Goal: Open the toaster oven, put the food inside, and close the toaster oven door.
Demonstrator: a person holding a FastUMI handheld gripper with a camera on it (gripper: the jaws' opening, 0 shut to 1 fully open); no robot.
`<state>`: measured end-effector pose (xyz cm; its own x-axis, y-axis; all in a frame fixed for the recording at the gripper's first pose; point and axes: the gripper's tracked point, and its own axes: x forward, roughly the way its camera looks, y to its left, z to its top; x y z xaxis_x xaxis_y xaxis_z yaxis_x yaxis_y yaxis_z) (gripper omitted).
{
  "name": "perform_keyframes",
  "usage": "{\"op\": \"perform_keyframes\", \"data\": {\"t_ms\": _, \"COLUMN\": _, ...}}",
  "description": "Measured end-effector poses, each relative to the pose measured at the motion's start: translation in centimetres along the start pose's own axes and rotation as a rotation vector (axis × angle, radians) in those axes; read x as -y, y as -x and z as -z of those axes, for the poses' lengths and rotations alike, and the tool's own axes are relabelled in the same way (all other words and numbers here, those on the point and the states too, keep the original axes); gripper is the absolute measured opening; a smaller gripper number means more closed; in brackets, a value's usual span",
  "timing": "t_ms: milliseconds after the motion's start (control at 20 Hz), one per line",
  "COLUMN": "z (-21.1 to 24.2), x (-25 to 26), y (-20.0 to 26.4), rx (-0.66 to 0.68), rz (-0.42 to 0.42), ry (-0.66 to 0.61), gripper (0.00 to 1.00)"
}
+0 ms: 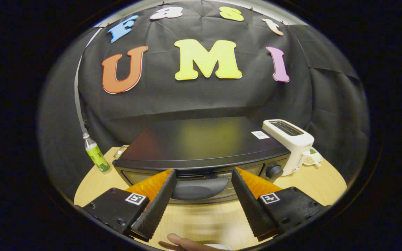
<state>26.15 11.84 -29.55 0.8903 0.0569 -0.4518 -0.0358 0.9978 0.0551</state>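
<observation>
The claw (203, 177) has its fingers spread apart, holding nothing, just in front of the black toaster oven (201, 146) on the wooden counter (201, 216). The oven's door handle (197, 188) sits between the fingertips, and the door is closed. A white pop-up toaster (288, 139) stands to the right, a green-labelled bottle (96, 155) to the left. A fingertip (183, 242) shows near the counter's near edge.
</observation>
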Motion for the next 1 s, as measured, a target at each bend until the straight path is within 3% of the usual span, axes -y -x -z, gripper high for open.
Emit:
{"op": "perform_keyframes", "data": {"t_ms": 300, "z": 0.5, "x": -0.1, "y": -0.7, "rx": 0.008, "rz": -0.014, "ry": -0.005, "gripper": 1.0}}
{"op": "perform_keyframes", "data": {"t_ms": 700, "z": 3.0, "x": 0.0, "y": 0.8, "rx": 0.031, "rz": -0.154, "ry": -0.222, "gripper": 1.0}}
{"op": "perform_keyframes", "data": {"t_ms": 1000, "z": 5.6, "x": 0.5, "y": 3.3, "rx": -0.028, "rz": -0.126, "ry": -0.134, "gripper": 1.0}}
